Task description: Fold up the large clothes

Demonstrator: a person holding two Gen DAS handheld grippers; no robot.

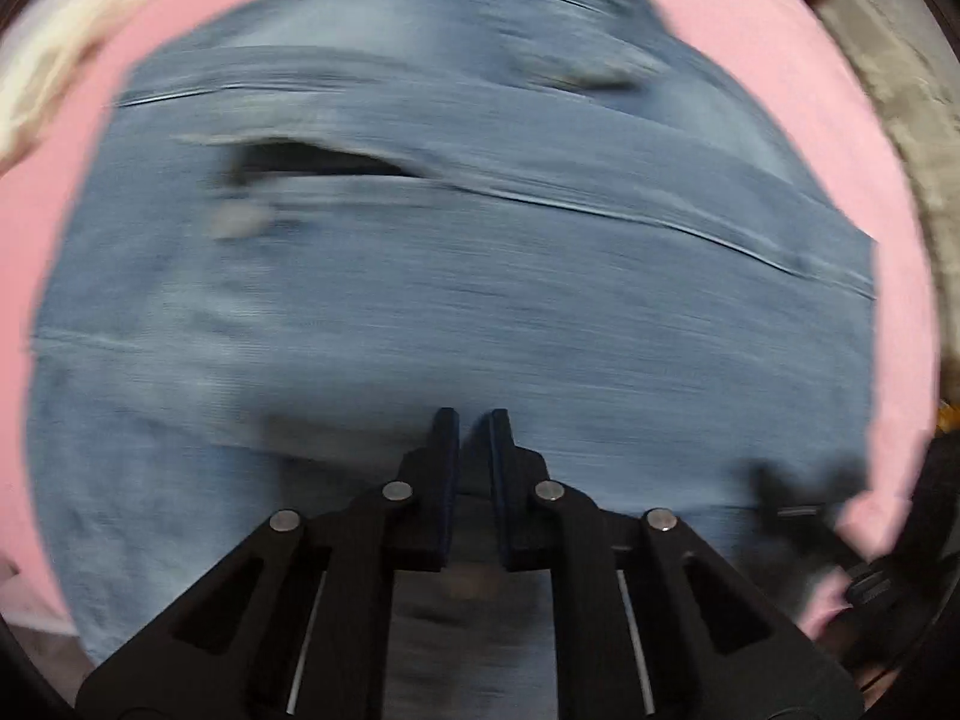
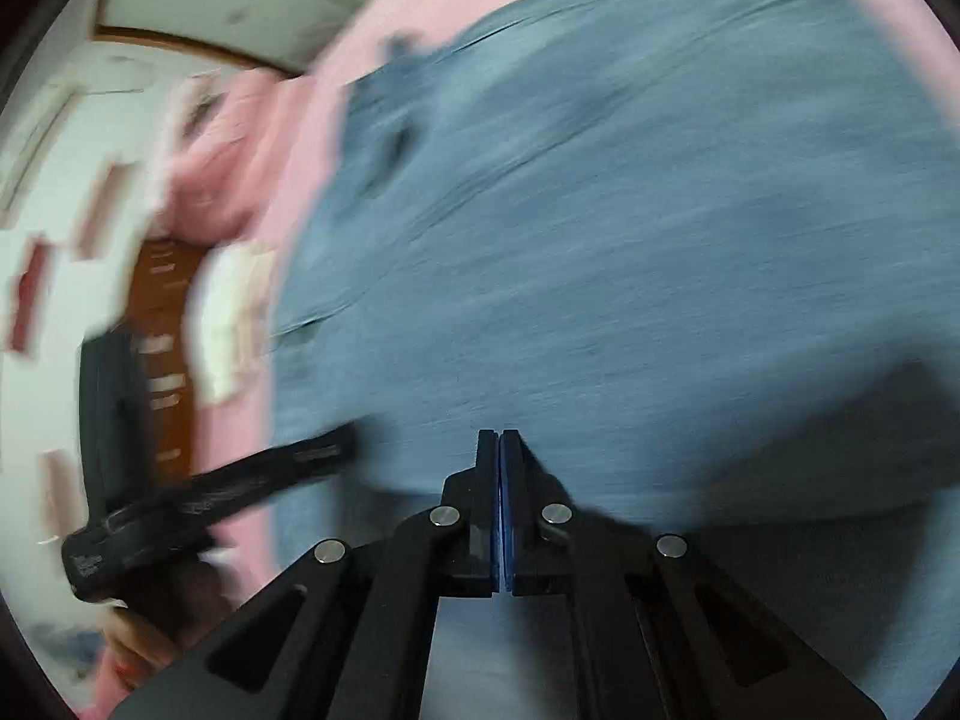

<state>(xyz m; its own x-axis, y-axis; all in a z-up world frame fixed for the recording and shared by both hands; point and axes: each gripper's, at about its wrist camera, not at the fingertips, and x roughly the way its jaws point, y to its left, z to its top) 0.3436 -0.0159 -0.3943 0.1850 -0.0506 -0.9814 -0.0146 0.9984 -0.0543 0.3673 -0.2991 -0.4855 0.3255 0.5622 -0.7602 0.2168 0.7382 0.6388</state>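
Note:
A pair of blue jeans (image 1: 480, 300) lies spread on a pink sheet (image 1: 780, 72), with a dark pocket opening (image 1: 318, 159) at upper left. My left gripper (image 1: 474, 420) is nearly shut, with denim between its fingers at the near edge. The jeans also fill the right wrist view (image 2: 630, 252). My right gripper (image 2: 499, 438) is shut on a fold of the jeans, pads pressed together. The left gripper (image 2: 252, 480) shows blurred at the left of that view. Both views are motion-blurred.
A white crumpled cloth (image 1: 54, 60) lies at the sheet's far left. A grey-beige fabric (image 1: 900, 138) lies beyond the sheet's right edge. In the right wrist view a pink bundle (image 2: 222, 150), a wooden panel (image 2: 162, 360) and a white wall (image 2: 60, 180) are at left.

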